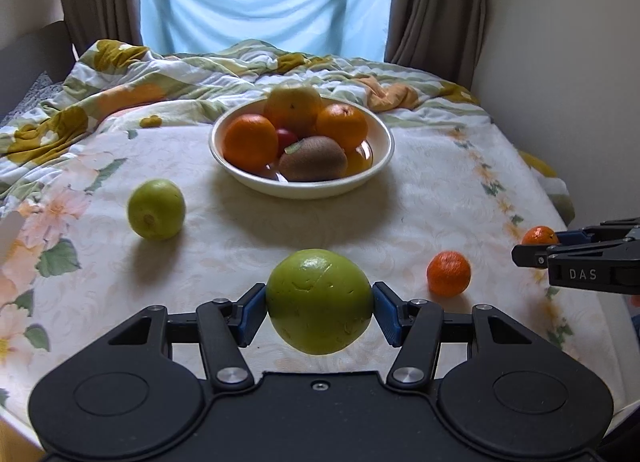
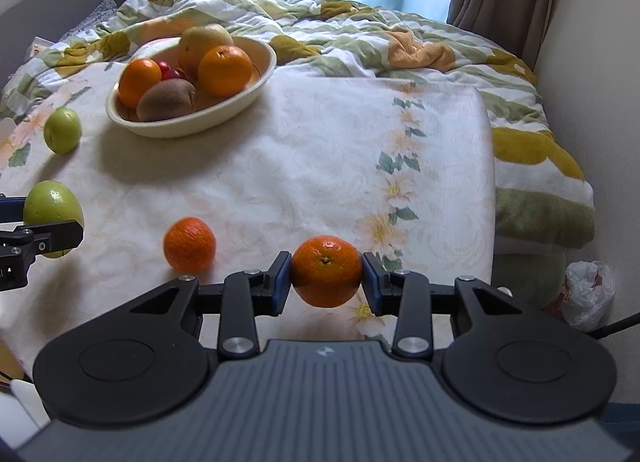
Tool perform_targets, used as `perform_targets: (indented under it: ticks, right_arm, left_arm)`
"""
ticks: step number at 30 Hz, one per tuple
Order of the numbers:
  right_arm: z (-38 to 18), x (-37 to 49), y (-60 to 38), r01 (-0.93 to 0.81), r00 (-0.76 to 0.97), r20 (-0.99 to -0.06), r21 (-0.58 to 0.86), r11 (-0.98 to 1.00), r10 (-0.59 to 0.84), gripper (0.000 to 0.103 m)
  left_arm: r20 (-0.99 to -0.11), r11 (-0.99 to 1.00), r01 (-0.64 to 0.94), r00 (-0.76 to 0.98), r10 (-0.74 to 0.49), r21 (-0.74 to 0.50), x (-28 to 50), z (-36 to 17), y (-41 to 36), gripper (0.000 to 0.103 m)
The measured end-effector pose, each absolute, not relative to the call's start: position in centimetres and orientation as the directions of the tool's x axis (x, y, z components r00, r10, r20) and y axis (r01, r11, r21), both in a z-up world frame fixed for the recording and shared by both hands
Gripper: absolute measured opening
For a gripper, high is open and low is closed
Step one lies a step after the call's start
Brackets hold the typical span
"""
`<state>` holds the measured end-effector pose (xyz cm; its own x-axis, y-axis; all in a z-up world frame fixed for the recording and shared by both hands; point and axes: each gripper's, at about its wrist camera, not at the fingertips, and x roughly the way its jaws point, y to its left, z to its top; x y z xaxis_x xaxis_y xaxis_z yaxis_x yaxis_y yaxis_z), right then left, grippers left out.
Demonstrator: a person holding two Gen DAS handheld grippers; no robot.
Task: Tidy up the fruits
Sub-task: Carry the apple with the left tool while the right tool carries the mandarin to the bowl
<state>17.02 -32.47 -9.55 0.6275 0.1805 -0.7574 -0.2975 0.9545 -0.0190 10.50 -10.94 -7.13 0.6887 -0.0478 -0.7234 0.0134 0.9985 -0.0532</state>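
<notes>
My left gripper (image 1: 320, 304) is shut on a green apple (image 1: 319, 300) and holds it above the floral cloth; it also shows at the left edge of the right wrist view (image 2: 52, 210). My right gripper (image 2: 326, 276) is shut on a mandarin (image 2: 326, 270), seen in the left wrist view at the far right (image 1: 540, 235). A cream bowl (image 1: 382, 142) holds oranges, a kiwi (image 1: 314, 158), a red fruit and a yellowish fruit. A second green apple (image 1: 156, 209) lies left of the bowl. A loose mandarin (image 1: 448, 273) lies on the cloth between the grippers.
The fruit lies on a floral cloth (image 2: 320, 166) over a bed. A rumpled yellow-green quilt (image 2: 400, 42) lies behind and to the right. Curtains and a window stand at the back. A wall runs along the right, with a plastic bag (image 2: 588, 290) on the floor.
</notes>
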Motion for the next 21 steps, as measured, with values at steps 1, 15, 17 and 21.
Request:
perform_targets:
  ticks: [1,15,17,21]
  right_arm:
    - [-9.1,17.0,-32.4,-0.299,0.626,-0.758,-0.014,0.954,0.185,0.053]
    - [-2.6,18.1,-29.9,-0.349,0.646,-0.714,0.038,0.936,0.270,0.053]
    - [-1.8,18.8,-29.5,-0.344,0.652,-0.708,0.042,0.938,0.271,0.052]
    - [-0.5,20.5,-28.6,-0.331,0.664,-0.695,0.058,0.942,0.276,0.053]
  left_arm:
    - [-0.722,0.998,0.011,0.691,-0.050,-0.058,10.4,-6.6,-10.8,0.061]
    - [-0.676,0.998,-0.005,0.736,-0.034,-0.055,13.5,-0.4,-8.7,0.061]
    - [-0.673,0.998,0.001,0.738,-0.047,-0.068,14.6,0.2,-8.2,0.061]
    - [-0.674,0.997,0.015,0.737,-0.059,-0.070,17.1,1.0,-7.3,0.061]
